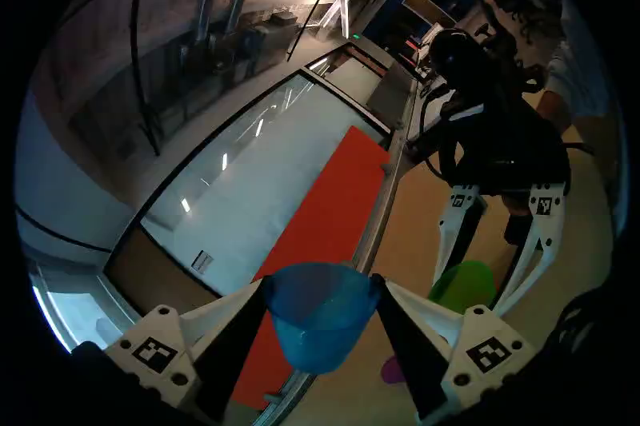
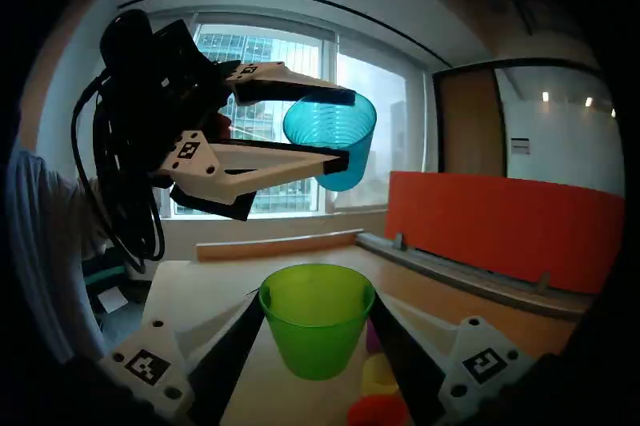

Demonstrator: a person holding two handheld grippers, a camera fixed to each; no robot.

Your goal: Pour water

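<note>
Above the table (image 2: 208, 290), the left hand-held gripper (image 1: 320, 286) pinches a blue cup (image 1: 320, 326), the right hand-held gripper (image 2: 318, 298) a green cup (image 2: 316, 334).

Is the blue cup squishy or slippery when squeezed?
The blue cup looks like thin, see-through plastic: probably light and a bit bendy. Its plastic sides may be slippery, though it widens upward, which likely keeps it from dropping through the left gripper.

Fisheye cameras close behind blue cup (image 1: 320, 318) and green cup (image 2: 318, 318), facing each other.
</note>
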